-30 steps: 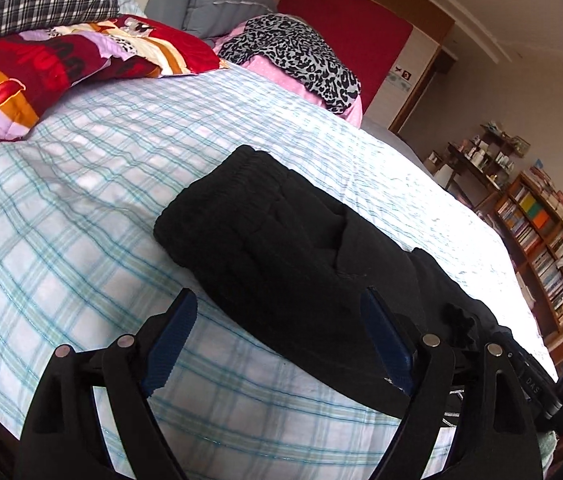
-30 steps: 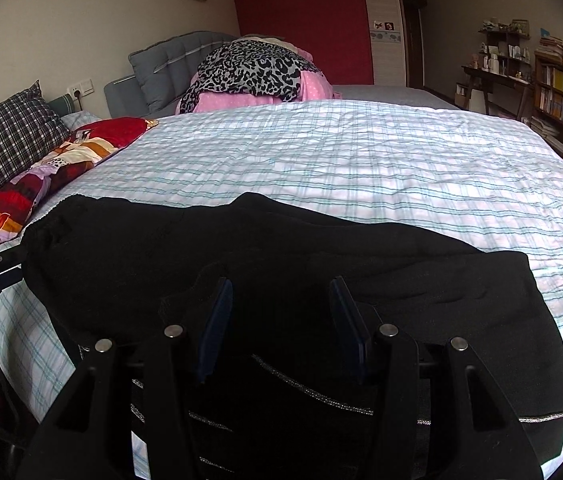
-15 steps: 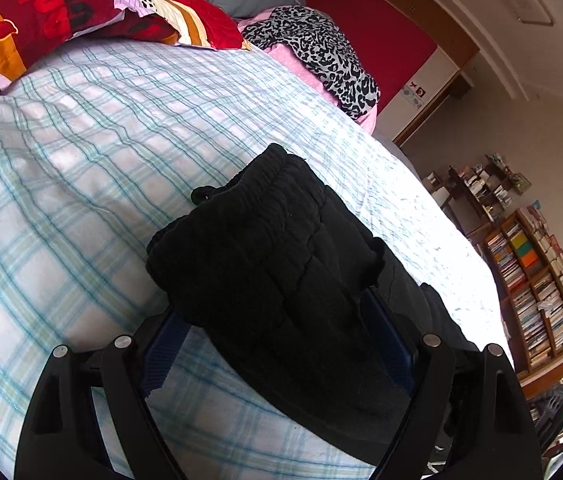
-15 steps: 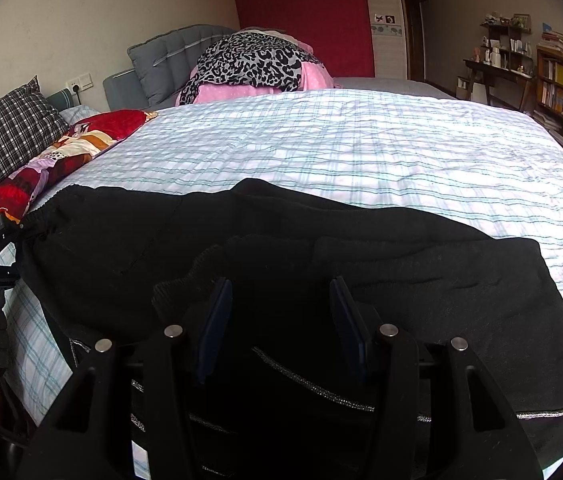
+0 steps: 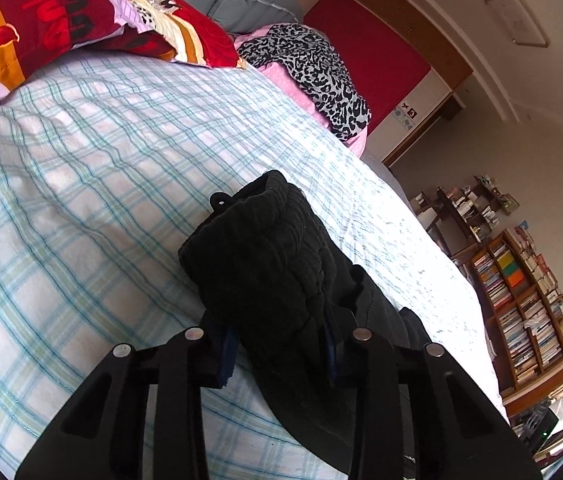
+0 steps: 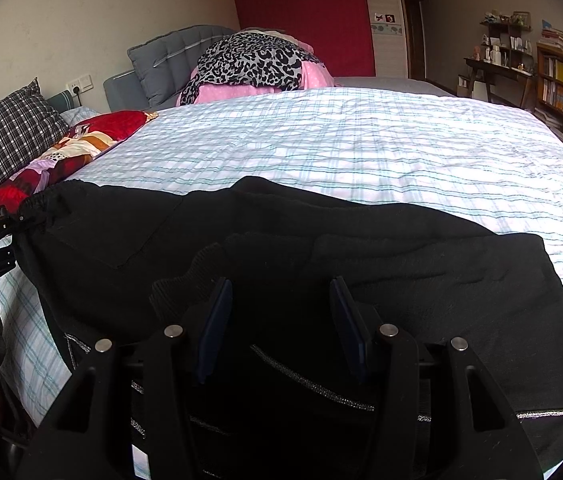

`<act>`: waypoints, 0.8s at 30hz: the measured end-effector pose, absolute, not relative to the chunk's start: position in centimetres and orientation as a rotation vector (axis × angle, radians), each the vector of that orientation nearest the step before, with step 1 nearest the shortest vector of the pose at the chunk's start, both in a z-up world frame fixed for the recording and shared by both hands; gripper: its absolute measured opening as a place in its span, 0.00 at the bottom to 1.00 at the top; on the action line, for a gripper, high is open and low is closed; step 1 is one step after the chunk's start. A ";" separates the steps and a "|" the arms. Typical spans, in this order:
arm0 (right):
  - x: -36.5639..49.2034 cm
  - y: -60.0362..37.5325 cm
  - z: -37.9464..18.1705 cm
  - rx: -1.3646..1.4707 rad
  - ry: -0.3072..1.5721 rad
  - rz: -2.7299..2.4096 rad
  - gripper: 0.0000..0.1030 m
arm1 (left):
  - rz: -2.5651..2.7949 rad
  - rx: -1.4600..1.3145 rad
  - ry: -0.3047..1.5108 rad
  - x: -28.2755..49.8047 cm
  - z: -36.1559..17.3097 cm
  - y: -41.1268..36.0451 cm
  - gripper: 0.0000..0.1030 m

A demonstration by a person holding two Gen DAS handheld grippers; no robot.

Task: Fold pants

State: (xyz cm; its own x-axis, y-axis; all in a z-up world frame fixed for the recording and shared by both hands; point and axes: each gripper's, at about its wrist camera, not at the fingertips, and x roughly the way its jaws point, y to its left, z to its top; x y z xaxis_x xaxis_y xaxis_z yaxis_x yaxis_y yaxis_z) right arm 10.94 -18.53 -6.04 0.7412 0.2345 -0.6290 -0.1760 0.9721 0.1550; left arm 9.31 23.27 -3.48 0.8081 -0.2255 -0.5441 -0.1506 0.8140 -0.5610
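1. Your left gripper has its fingers clenched on the gathered elastic waistband end of the black knit pants; the bunched fabric sits squeezed between both blue pads and bulges forward past them.
2. Your right gripper has its fingers parted, with the pants filling the gap; I cannot tell whether the pads press the cloth.
3. The pants lie folded along the near edge of the bed with the pale blue checked sheet, their silver-trimmed hem hanging over that edge.
4. A red patterned pillow and a leopard-print blanket sit at the bed's far end, well apart from the pants.
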 end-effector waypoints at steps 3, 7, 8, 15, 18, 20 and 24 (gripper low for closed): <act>10.9 -18.6 -6.0 0.089 0.700 0.226 0.51 | -0.048 -0.598 0.612 9.2 -2.2 22.4 0.29; 10.8 -18.7 -6.0 0.093 0.699 0.231 0.51 | -0.066 -0.569 0.575 8.9 -0.5 21.2 0.29; 10.7 -18.7 -6.0 0.093 0.700 0.233 0.51 | -0.073 -0.557 0.564 8.8 0.0 20.8 0.29; 10.5 -18.3 -6.0 0.069 0.707 0.258 0.53 | -0.163 -0.445 0.490 8.4 4.2 16.2 0.29; 10.3 -18.6 -5.9 0.088 0.700 0.268 0.53 | -0.216 -0.397 0.471 8.4 5.7 13.7 0.29; 10.1 -19.1 -5.6 0.120 0.688 0.273 0.53 | -0.245 -0.364 0.459 8.2 6.5 11.8 0.28; 9.3 -20.8 -4.7 0.180 0.651 0.266 0.53 | -0.285 -0.290 0.440 7.8 7.7 7.9 0.28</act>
State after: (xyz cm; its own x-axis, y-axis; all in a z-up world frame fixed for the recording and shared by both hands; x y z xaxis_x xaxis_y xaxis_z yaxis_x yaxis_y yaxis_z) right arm 9.27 -20.76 -4.66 0.7633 0.2995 -0.5725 -0.1873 0.9506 0.2475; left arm 7.80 7.89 7.70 0.8668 -0.3303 -0.3737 0.2066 0.9198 -0.3337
